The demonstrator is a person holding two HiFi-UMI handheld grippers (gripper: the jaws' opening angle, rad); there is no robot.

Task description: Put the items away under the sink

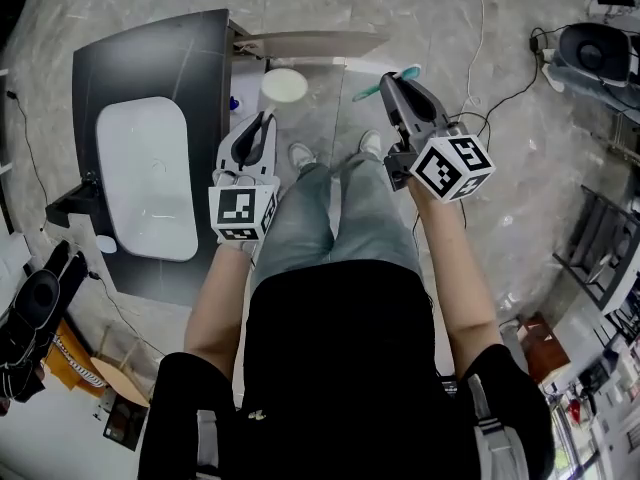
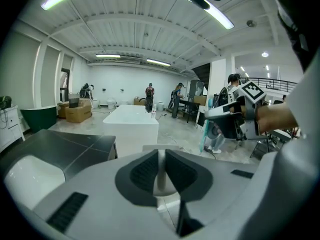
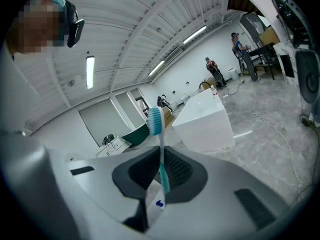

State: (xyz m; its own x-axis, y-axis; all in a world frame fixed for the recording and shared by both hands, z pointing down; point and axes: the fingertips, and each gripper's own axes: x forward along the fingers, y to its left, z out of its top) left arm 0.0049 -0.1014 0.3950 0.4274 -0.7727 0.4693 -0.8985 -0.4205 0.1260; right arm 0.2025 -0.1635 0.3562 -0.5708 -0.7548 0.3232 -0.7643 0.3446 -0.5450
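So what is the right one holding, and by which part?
A teal and white plastic toothbrush, clamped by the lower part of its handle in the right hand-held gripper, bristle head pointing out.

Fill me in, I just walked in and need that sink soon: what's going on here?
A person stands beside the sink with a gripper in each hand. The right gripper has its jaws shut on a teal-and-white toothbrush, bristle end sticking out past them. The left gripper hangs near the vanity's edge, its jaws nearly together with nothing visible between them. The cabinet door below the counter looks open, so the toothbrush is probably headed inside but isn't stowed yet.
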